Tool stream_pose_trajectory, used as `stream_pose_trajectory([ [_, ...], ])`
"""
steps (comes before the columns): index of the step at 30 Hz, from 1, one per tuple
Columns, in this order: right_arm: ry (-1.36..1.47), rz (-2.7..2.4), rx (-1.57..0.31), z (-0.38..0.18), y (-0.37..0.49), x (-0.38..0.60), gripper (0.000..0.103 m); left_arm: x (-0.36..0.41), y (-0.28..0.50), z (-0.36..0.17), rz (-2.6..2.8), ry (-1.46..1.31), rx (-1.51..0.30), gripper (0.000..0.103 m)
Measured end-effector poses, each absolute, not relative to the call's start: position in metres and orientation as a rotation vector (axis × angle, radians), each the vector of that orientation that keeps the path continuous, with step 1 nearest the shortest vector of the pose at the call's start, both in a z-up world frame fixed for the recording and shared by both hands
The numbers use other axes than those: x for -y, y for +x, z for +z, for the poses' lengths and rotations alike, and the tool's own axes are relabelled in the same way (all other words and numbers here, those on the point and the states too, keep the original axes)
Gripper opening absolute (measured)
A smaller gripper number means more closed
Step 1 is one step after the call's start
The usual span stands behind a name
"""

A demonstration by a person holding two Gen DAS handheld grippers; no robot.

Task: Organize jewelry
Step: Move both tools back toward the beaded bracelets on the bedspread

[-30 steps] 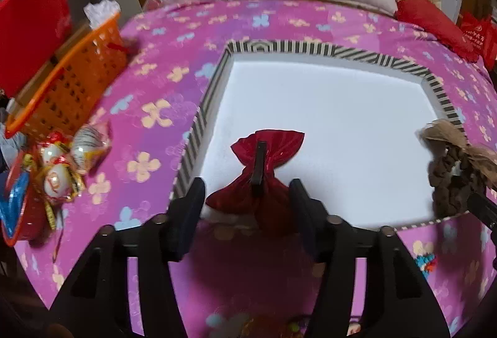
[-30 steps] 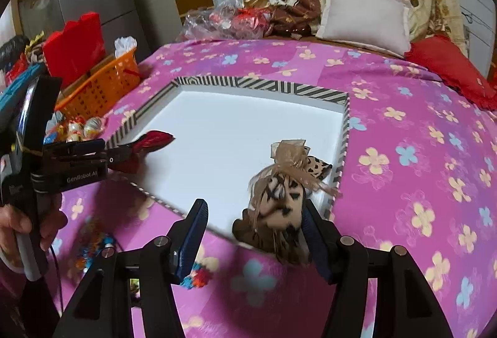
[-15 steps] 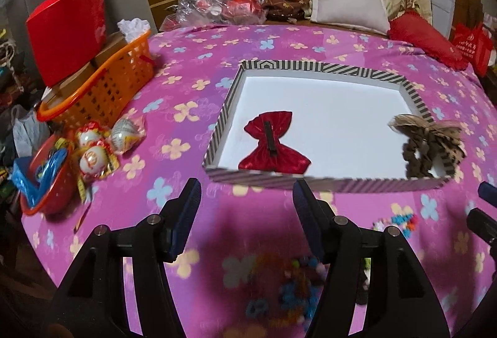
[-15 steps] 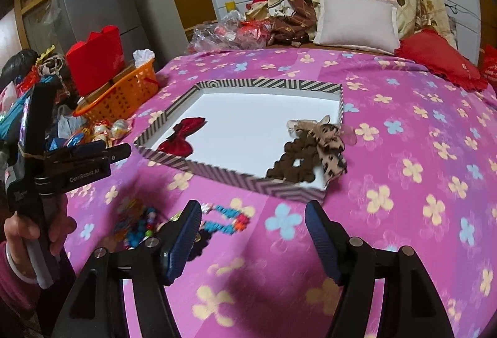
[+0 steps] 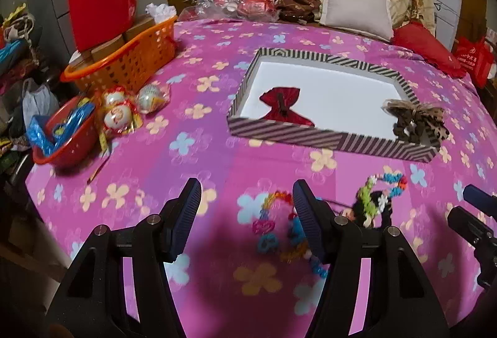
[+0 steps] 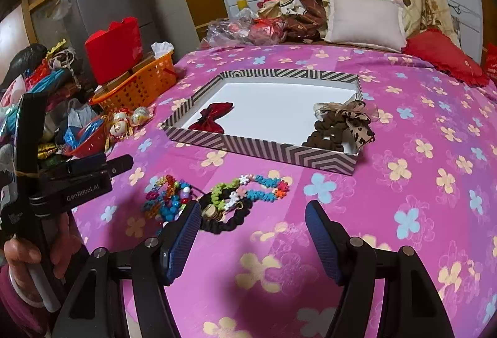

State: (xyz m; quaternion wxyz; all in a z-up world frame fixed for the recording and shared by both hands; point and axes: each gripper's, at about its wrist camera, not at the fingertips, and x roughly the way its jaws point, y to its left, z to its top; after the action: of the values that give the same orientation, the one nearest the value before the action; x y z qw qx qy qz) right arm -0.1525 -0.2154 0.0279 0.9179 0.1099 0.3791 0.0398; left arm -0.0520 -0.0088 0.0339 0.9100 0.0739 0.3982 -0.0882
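Your left gripper (image 5: 245, 214) stands open with nothing between its jaws, low in the left wrist view over the bed's flowered pink bedspread (image 5: 192, 151). Your right gripper (image 6: 250, 238) has just been opening and is empty too, its jaws apart low in the right wrist view. The striped tray (image 5: 289, 134) sits right of centre in that left view and holds two pieces set well apart: the red bow hair clip (image 5: 284, 106) against its left wall and the leopard-print scrunchie (image 5: 416, 120) in its lower right corner, partly draped over the rim. That spacing looks deliberate, leaving the white middle free for more. What remains lies on the bedspread just in front of both grippers: a tangle of coloured bead bracelets (image 6: 167, 201) at lower left of centre in the right wrist view, touching a black scrunchie (image 6: 230, 218) with a flower-bead chain (image 6: 264, 186) running off to its right. With both grippers open and pointed down at this pile, you seem placed to pick the next piece.
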Motion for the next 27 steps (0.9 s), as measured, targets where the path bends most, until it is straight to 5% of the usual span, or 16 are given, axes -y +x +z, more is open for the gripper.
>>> stream_pose_trajectory([
  [27,0.217,0.097,-0.821,0.013,-0.164,0.202,0.073,-0.041,-0.076,-0.002,-0.144,0.036,-0.946,0.061],
])
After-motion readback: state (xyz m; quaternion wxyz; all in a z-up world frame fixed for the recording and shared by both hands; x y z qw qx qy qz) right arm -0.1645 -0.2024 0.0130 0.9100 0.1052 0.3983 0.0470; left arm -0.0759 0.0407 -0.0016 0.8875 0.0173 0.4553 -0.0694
